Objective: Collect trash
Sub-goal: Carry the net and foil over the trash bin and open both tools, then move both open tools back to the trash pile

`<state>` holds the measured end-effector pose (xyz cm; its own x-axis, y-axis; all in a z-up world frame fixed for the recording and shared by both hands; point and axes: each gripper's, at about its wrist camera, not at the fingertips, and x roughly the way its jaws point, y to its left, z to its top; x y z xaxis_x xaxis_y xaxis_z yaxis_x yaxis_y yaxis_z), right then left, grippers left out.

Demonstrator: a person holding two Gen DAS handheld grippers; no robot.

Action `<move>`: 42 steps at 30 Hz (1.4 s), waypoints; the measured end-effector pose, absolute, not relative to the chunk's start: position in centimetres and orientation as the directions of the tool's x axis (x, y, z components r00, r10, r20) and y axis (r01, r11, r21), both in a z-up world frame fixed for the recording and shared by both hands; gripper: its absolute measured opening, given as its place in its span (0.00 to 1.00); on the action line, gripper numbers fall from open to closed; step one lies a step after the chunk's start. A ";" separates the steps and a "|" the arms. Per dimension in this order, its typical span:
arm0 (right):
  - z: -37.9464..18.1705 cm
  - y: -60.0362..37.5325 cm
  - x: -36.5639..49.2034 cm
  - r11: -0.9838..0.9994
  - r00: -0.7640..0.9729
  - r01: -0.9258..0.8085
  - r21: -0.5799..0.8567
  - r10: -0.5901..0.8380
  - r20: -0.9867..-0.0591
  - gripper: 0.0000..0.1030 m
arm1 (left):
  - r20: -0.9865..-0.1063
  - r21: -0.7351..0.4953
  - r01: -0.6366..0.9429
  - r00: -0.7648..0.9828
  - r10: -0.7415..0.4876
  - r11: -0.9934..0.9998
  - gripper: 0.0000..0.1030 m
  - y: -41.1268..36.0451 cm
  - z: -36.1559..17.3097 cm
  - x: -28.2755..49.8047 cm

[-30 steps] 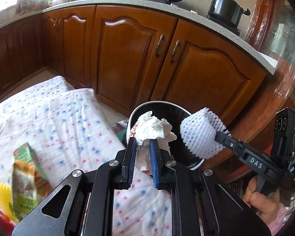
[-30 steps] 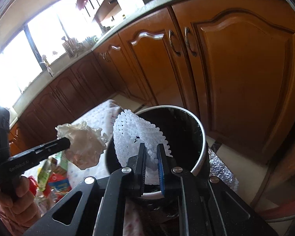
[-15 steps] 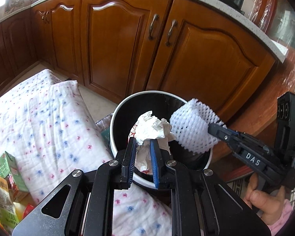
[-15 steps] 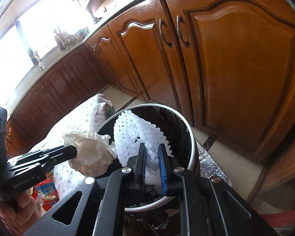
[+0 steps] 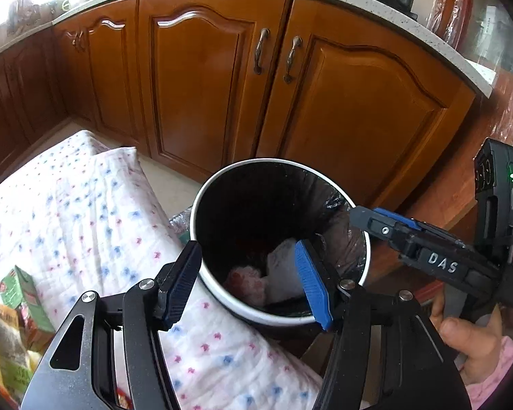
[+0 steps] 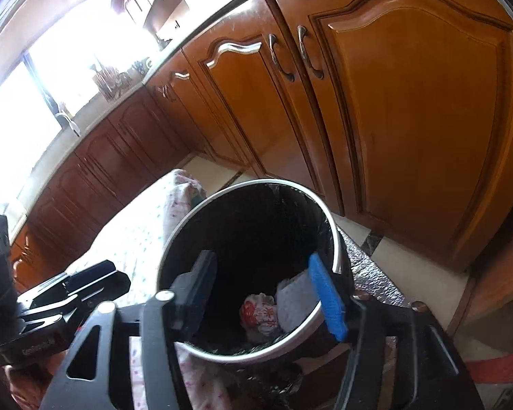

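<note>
- The left gripper [image 5: 248, 285], black with blue pads, hangs over the near rim of the bin; its jaws have just been opening and stand wide with nothing between them.
- The right gripper [image 6: 263, 295] is over the same mouth, its jaws also just opened, wide and empty; a hand [image 5: 468, 338] holds its handle.
- The round white-rimmed bin lined with a black plastic bag [image 5: 201, 201] holds the task's things: a crumpled white-and-red paper wad [image 6: 260, 314] lies at the bottom, touching a pale white foam piece [image 6: 296, 299] beside it.
- So this drop looks done, but the job does not: a green carton and other packets [image 5: 20, 294] lie on the dotted white quilted cloth [image 5: 85, 212] to the left.
- The cloth's edge touches the bin's left side; retreat upward looks free.
- Beyond, brown wooden cabinet doors [image 5: 205, 78] stand close behind the bin, leaving only a strip of pale floor [image 6: 386, 249].
</note>
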<state>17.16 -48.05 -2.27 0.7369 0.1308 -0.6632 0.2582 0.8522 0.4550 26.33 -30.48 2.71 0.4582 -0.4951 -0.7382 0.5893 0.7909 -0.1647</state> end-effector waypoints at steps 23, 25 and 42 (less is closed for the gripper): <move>-0.2 -34.8 10.8 0.868 0.791 0.015 0.496 0.293 -0.537 0.89 | -0.672 -0.261 0.375 0.591 -0.446 0.890 0.65 -12.8 1.5 17.0; -0.4 -33.7 10.7 0.872 0.786 0.000 0.490 0.303 -0.539 0.89 | -0.670 -0.273 0.352 0.598 -0.440 0.895 0.66 -11.3 1.3 16.3; -1.2 -25.8 11.7 0.884 0.729 -0.130 0.450 0.393 -0.561 0.89 | -0.677 -0.286 0.192 0.653 -0.340 0.939 0.66 -1.5 -0.2 12.3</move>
<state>11.66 -25.77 -1.25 0.7290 0.3927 -0.5607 -0.1302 0.8836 0.4497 12.34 -1.48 -0.24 0.6526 -0.3395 -0.6774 0.1916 0.9389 -0.2859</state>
